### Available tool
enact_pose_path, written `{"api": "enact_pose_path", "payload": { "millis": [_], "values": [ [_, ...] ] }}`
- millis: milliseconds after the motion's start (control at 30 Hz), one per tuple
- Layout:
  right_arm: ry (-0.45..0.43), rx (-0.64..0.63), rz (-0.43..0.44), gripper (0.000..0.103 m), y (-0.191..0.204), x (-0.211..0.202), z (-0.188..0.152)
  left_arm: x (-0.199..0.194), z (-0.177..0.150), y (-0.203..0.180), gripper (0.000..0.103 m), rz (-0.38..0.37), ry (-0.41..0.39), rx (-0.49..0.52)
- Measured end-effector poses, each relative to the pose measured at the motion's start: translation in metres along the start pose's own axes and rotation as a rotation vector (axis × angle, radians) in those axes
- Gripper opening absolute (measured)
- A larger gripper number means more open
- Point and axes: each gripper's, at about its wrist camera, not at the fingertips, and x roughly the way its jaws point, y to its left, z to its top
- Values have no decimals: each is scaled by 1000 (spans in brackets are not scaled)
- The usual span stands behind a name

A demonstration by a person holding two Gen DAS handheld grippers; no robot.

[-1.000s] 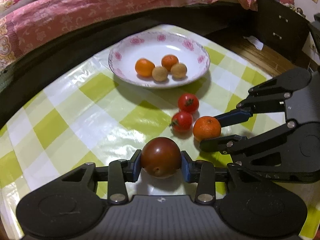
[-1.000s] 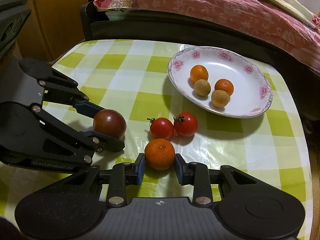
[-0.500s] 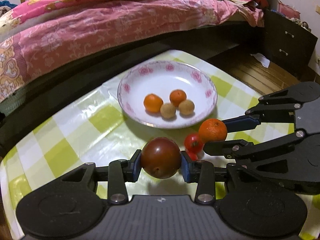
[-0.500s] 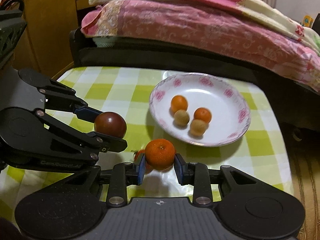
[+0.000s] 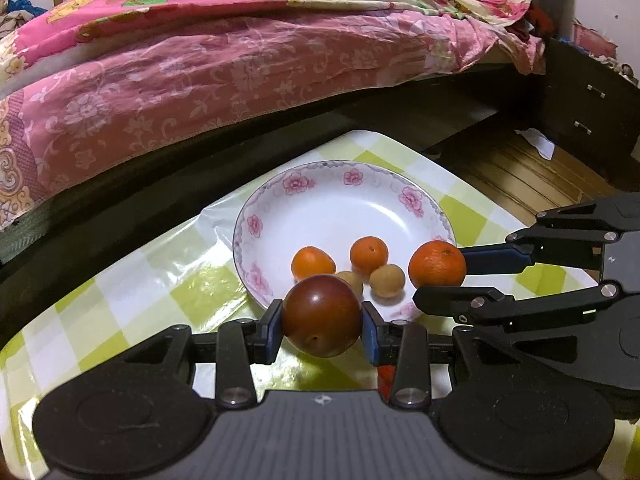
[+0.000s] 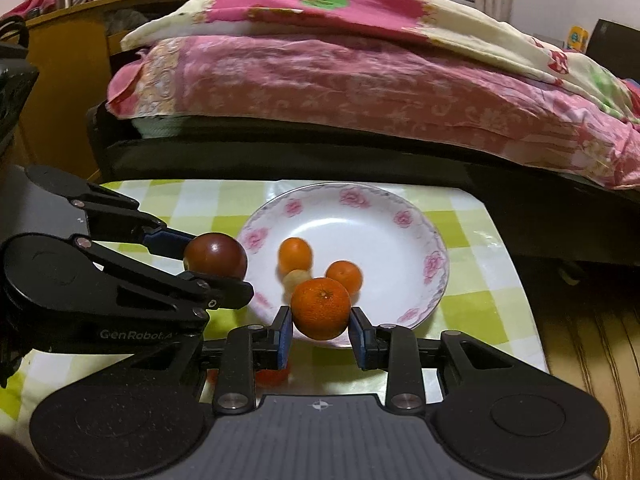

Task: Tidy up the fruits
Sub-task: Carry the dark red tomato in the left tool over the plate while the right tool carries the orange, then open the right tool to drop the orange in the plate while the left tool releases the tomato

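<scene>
**Two fruits in the air, more waiting on the cloth**

The flowered plate (image 5: 412, 200) on the checked tablecloth (image 5: 132, 280) already holds two small oranges and two tan fruits. The left gripper (image 5: 322, 322) clamps a dark tomato (image 5: 322, 316) at the plate's near rim; the right gripper (image 6: 320, 322) grips an orange (image 6: 321, 308) over its near edge. Both need setting down. Something red (image 6: 272, 376), likely a tomato, lies below the right gripper, seemingly left to collect.

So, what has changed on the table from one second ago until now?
Both grippers lifted their fruit off the cloth and carried it to the plate: left gripper with the dark tomato, right gripper with the orange. Both grips and the plate's four fruits stayed.
</scene>
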Motion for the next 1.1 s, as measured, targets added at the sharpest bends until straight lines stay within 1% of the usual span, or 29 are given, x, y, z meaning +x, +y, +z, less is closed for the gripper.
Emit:
{"api": "enact_pose_path", "payload": {
  "millis": [233, 400, 533, 633, 1033, 1100],
  "values": [
    [12, -7, -23, 27, -4, 12, -1, 16, -2, 0, 46, 8, 28, -2],
    [23, 4, -19, 27, -8, 20, 0, 22, 2, 1, 46, 15, 20, 7],
    [26, 12, -21, 27, -12, 24, 1, 27, 3, -4, 46, 43, 7, 47],
    [35, 26, -18, 28, -16, 29, 0, 30, 4, -1, 45, 38, 3, 33],
    [8, 22, -33, 28, -25, 40, 3, 39, 8, 7, 45, 25, -1, -26],
    [5, 23, -42, 28, -26, 42, 4, 39, 8, 7, 46, 26, -1, -23]
  ]
}}
